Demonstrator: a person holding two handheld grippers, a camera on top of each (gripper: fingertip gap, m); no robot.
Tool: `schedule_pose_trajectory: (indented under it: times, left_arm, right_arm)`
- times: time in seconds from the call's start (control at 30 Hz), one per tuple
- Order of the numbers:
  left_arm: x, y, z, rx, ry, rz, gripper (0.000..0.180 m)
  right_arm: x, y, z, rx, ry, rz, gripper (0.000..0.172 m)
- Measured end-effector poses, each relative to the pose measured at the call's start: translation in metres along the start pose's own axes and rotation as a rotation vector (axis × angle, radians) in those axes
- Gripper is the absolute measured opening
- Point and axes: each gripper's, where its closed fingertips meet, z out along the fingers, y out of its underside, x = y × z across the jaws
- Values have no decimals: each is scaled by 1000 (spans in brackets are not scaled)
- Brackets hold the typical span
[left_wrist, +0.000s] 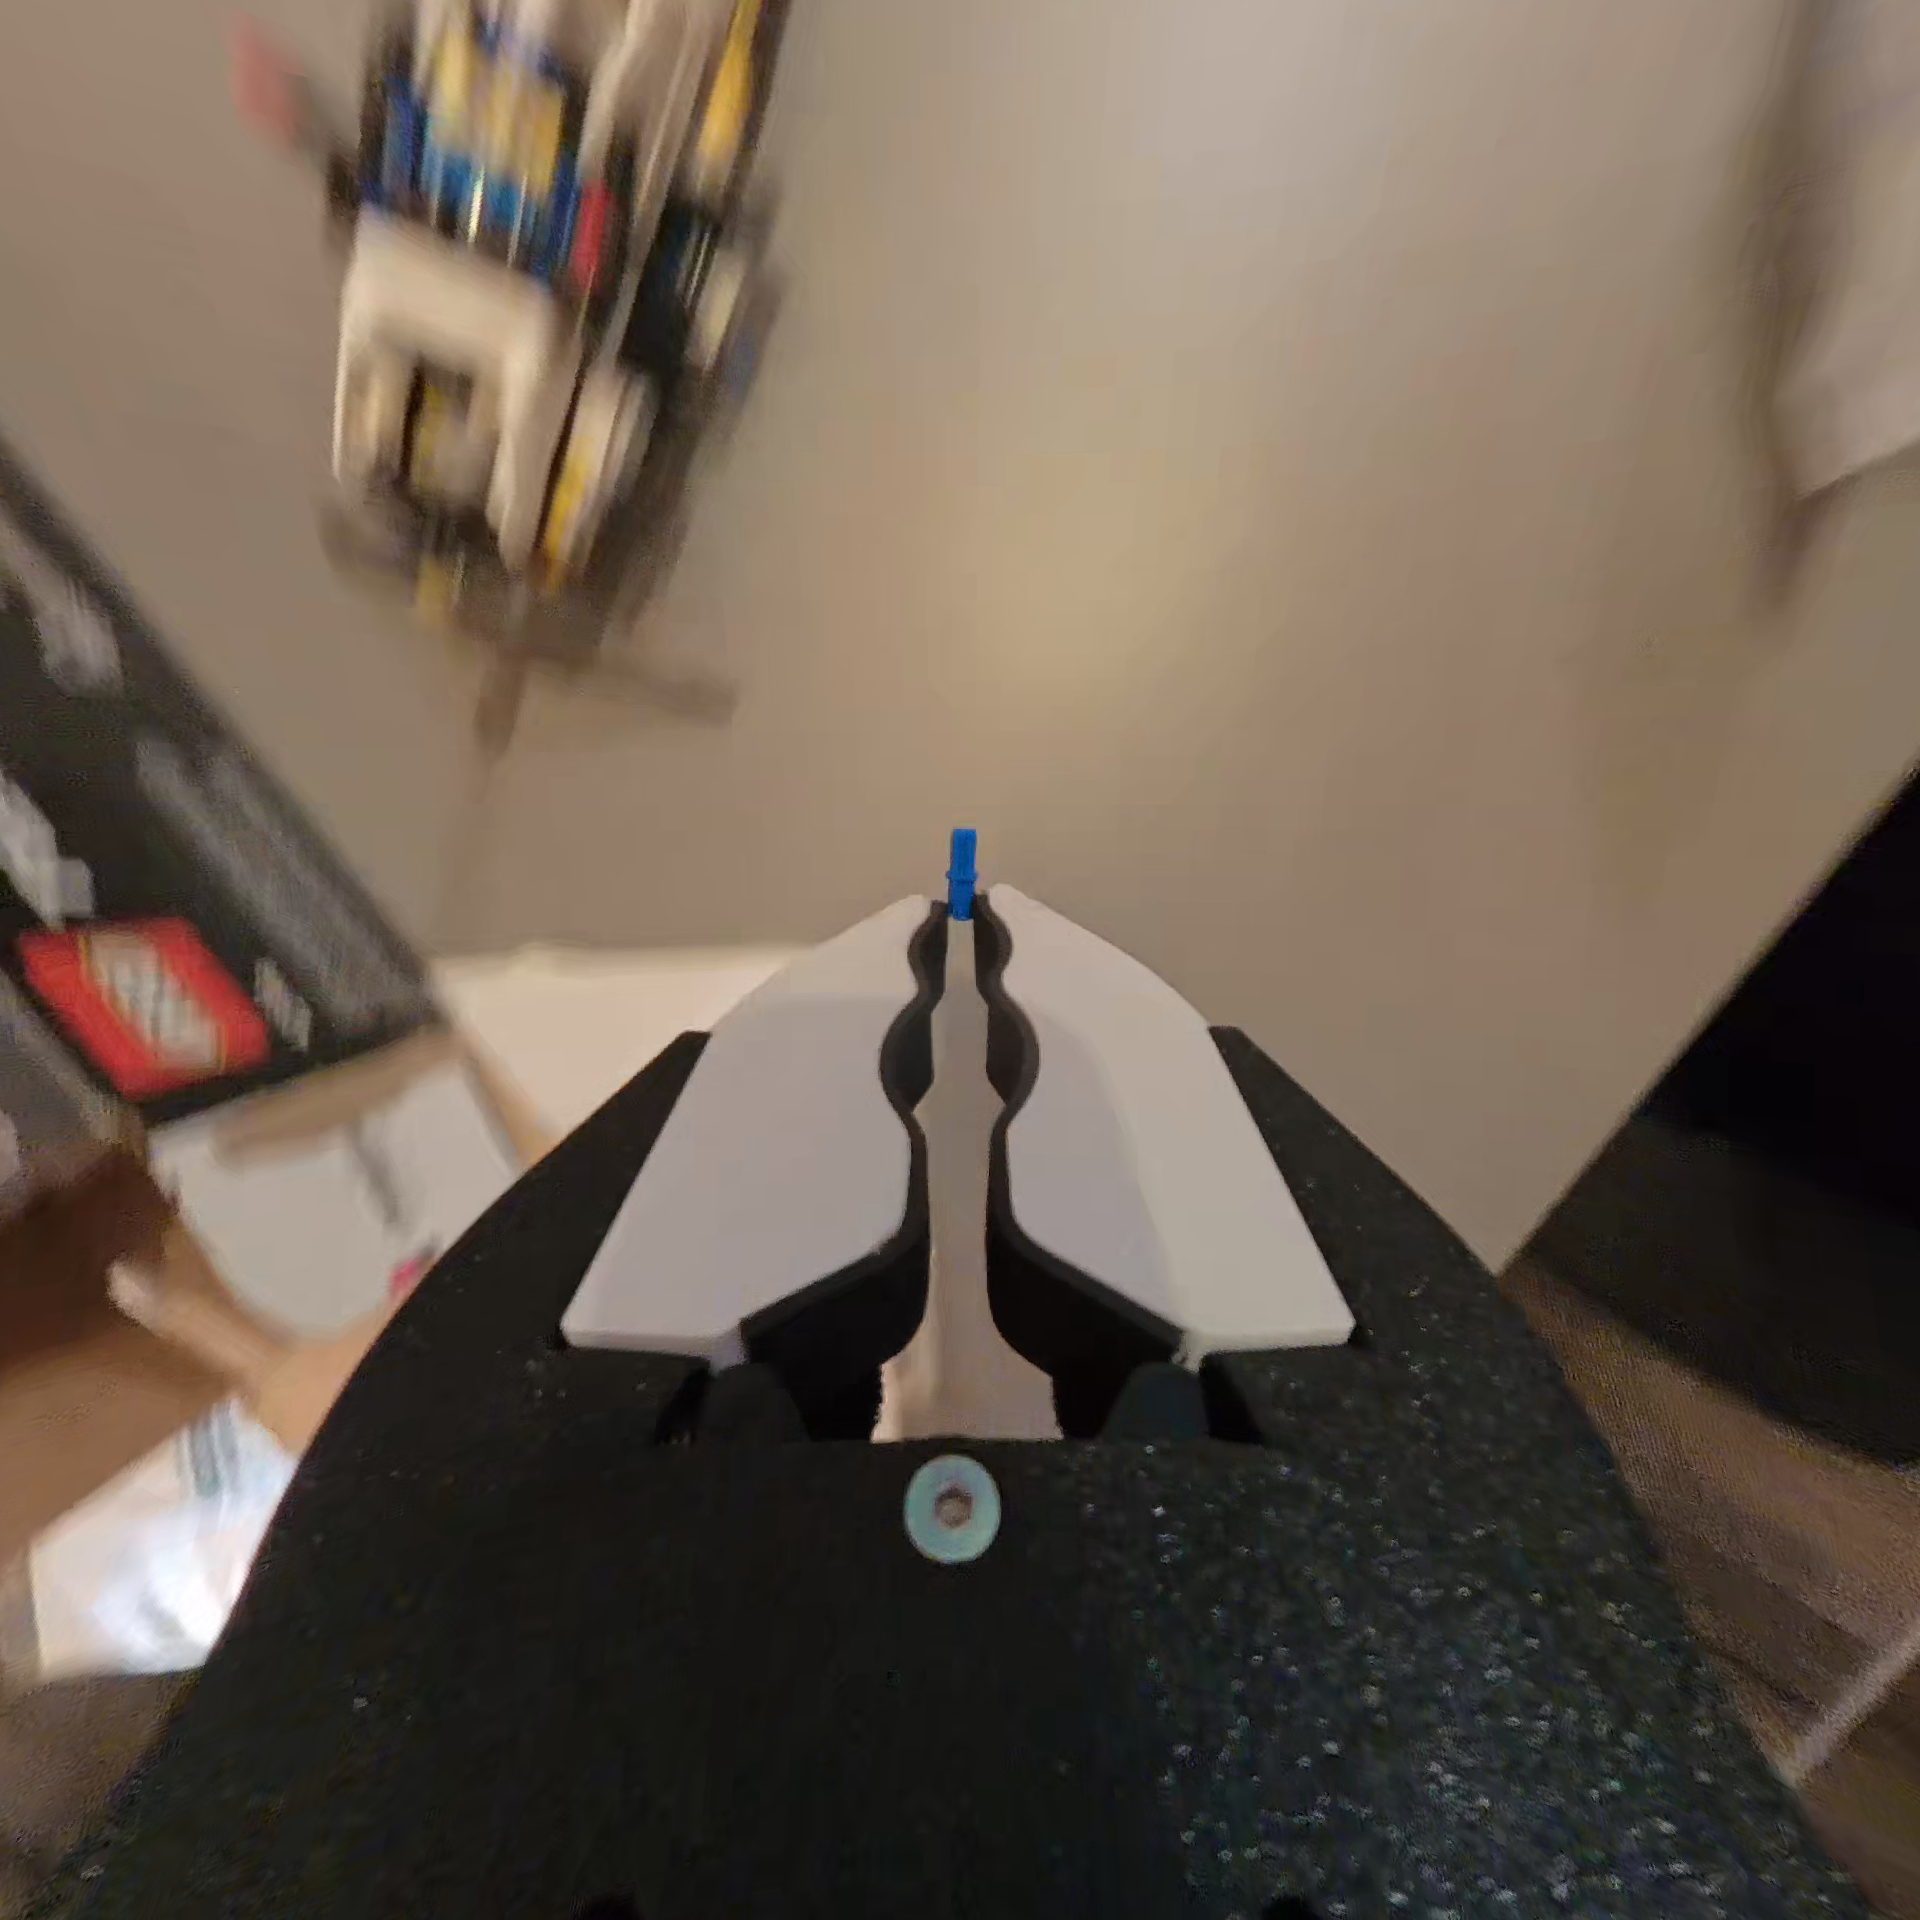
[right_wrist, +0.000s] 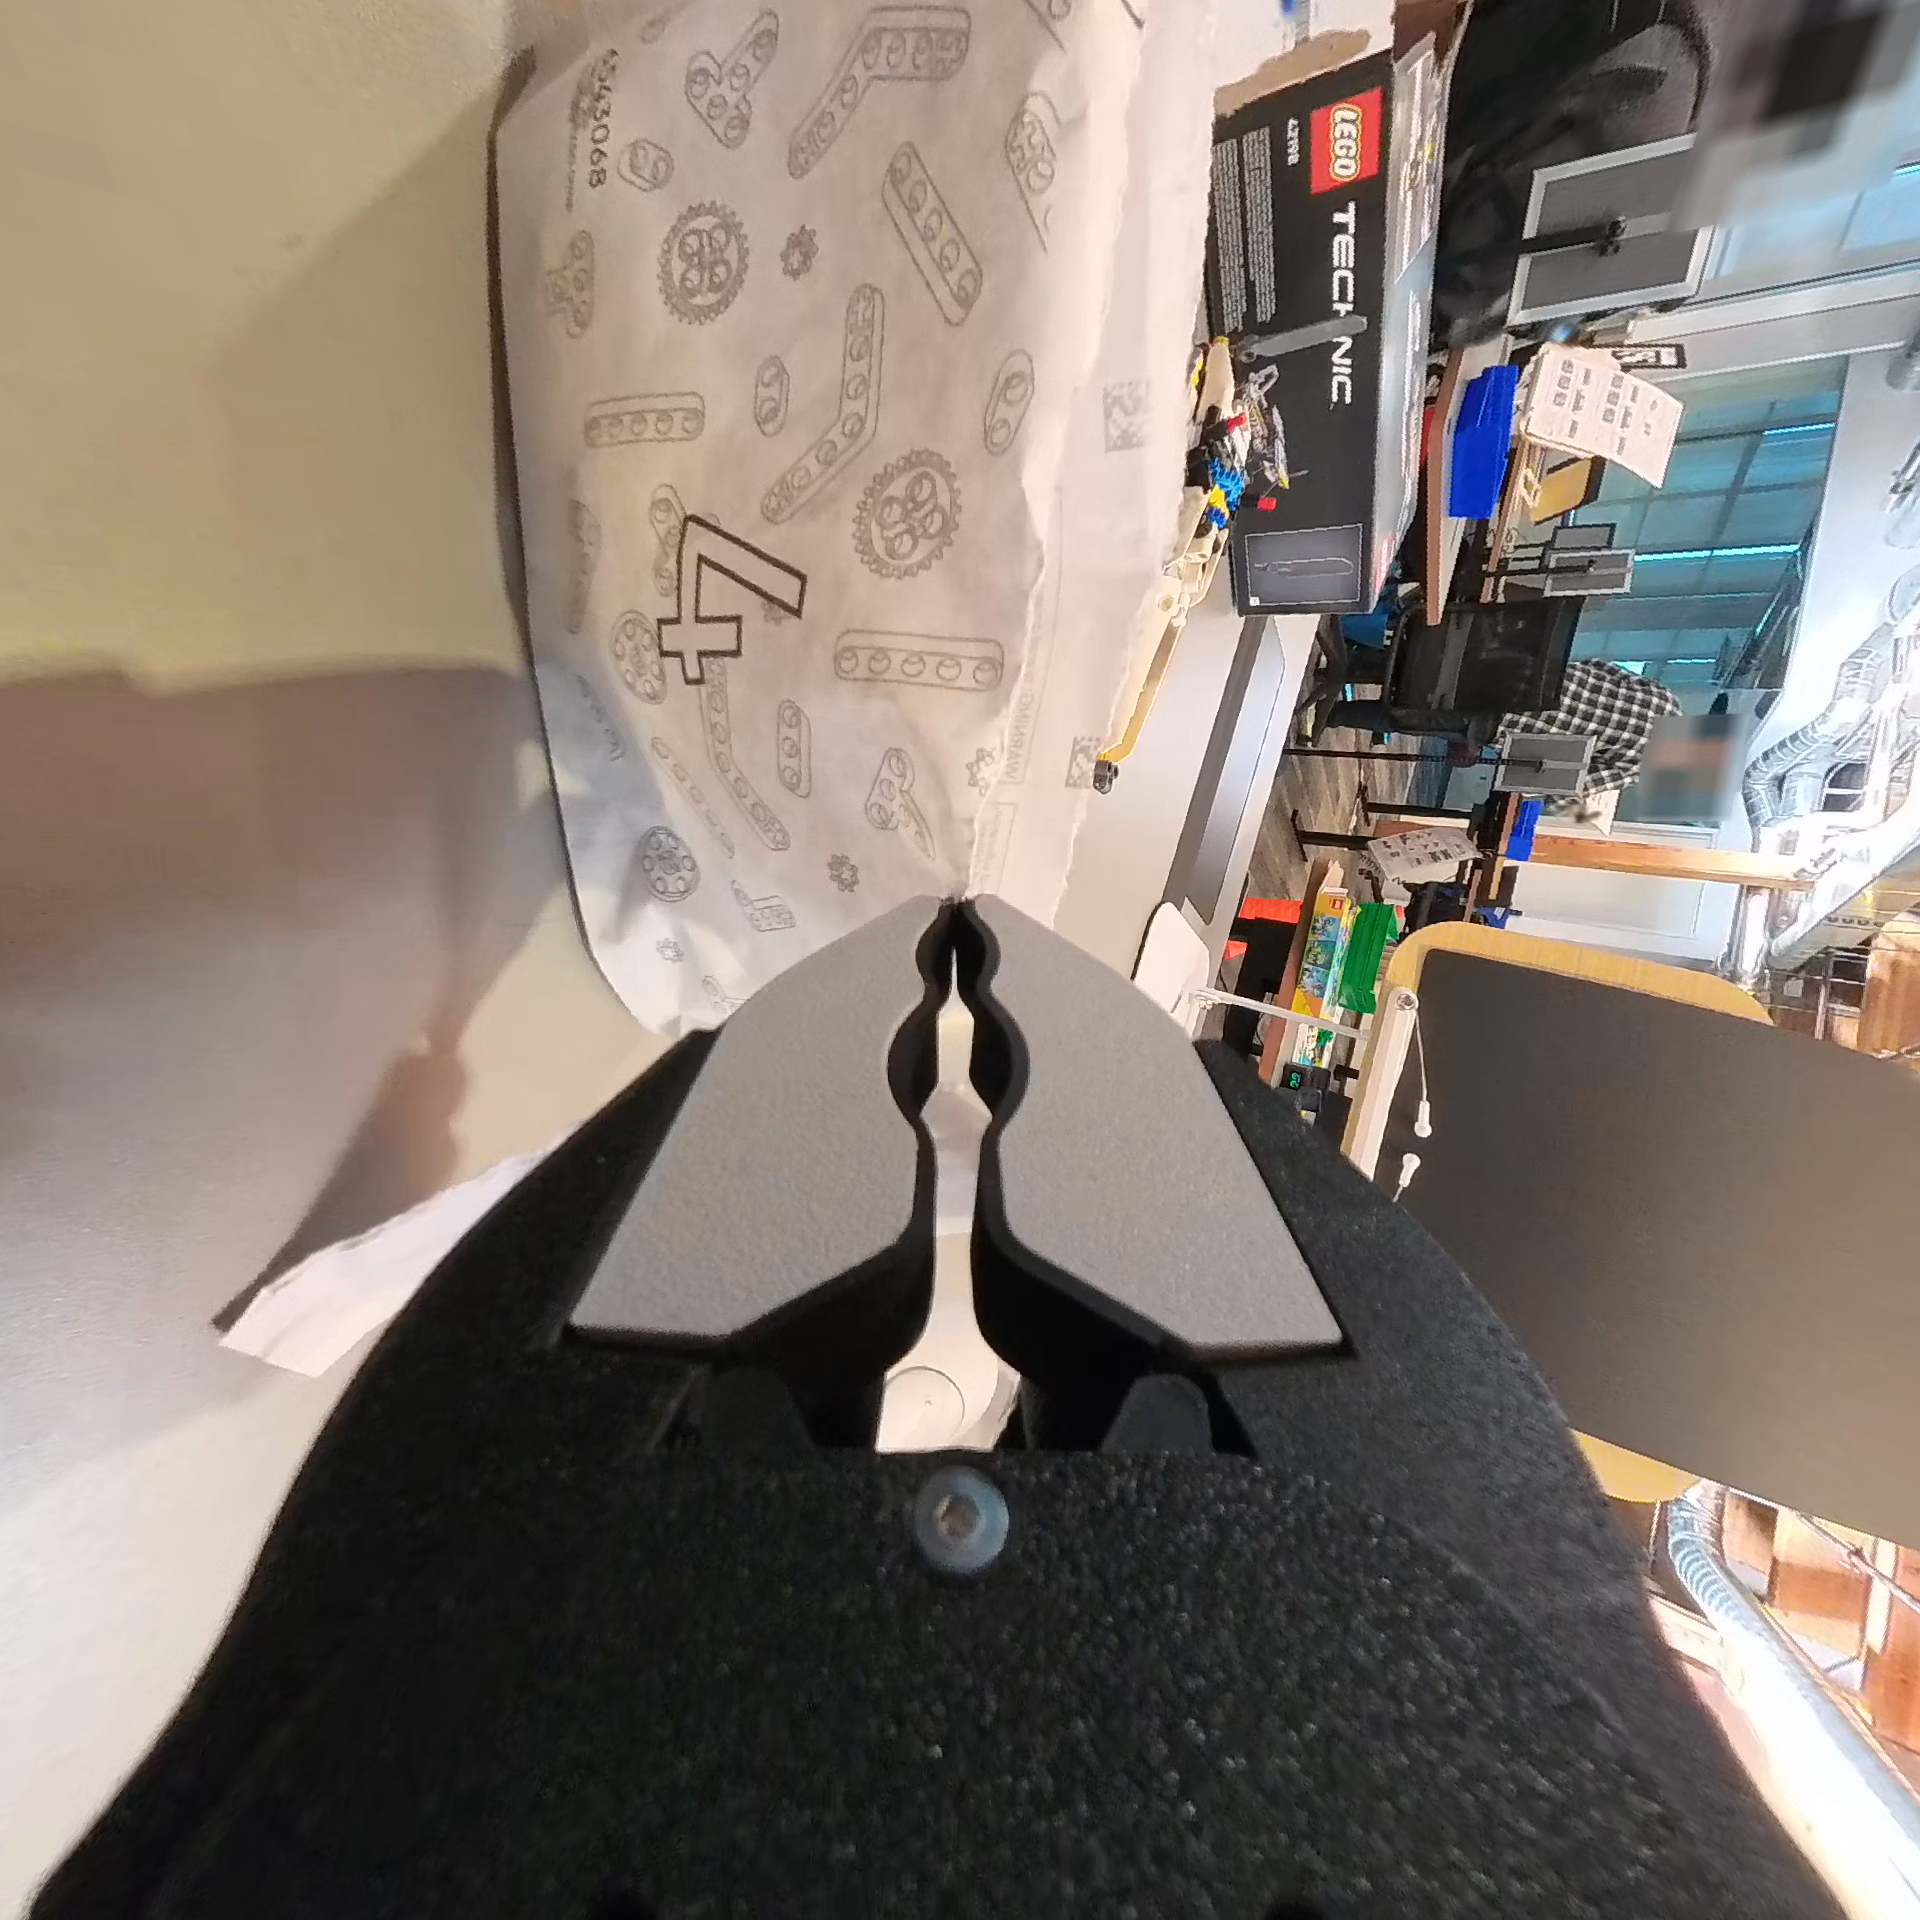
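While left claw (left_wrist: 961, 912) pinches a blue pin (left_wrist: 962, 871), right claw (right_wrist: 958, 914) grips paper bag (right_wrist: 790, 436).

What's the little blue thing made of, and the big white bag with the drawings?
The little blue pin in the left tool looks like hard moulded plastic: even colour, crisp ridges. The white bag pinched by the right tool seems to be matte paper: creased, with a ragged torn edge.

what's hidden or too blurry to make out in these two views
- Left wrist view: the small blue plastic pin has its lower end hidden between the left gripper fingertips.
- Left wrist view: the colourful brick model is motion-blurred.
- Right wrist view: the white printed paper bag has its pinched edge hidden in the right gripper.
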Motion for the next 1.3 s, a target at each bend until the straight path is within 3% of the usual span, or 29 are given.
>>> schedule_pose_trajectory:
  times: [0.13, 0.23, 0.37, 0.57, 0.73, 0.83, 0.97, 1.07, 1.17, 1.3]
  left_arm:
    - [109, -132, -19, 247, 174, 139, 7]
    - [172, -188, -20, 290, 284, 211, 6]
    - [206, -210, 7, 200, 320, 276, 7]
    - [197, -221, 34, 147, 284, 230, 27]
    - [176, -258, 34, 245, 261, 259, 40]
    - [138, -295, 52, 298, 205, 247, 40]
    - [39, -337, 118, 240, -3, 155, 43]
    - [-24, -347, 183, 103, -17, -6, 53]
    - [-59, -338, 220, -17, -145, 234, 53]
    - [-73, -333, 231, -46, -253, 620, 50]
  right_arm:
    - [1, 0, 1, -11, 2, -3, 0]
    - [0, 0, 0, -17, 9, -1, 0]
    - [-2, -1, -1, -19, 12, 6, 0]
    - [-4, 2, -6, 0, 21, 16, 0]
    - [-7, 10, -10, 8, 22, 21, 0]
    - [-8, 16, -14, -3, 28, 31, 0]
    - [-10, 23, -18, -12, 34, 53, 0]
    - [-11, 28, -21, -26, 43, 72, 0]
    - [-12, 34, -26, -36, 45, 90, 0]
    - [-14, 41, -30, -28, 45, 109, 0]
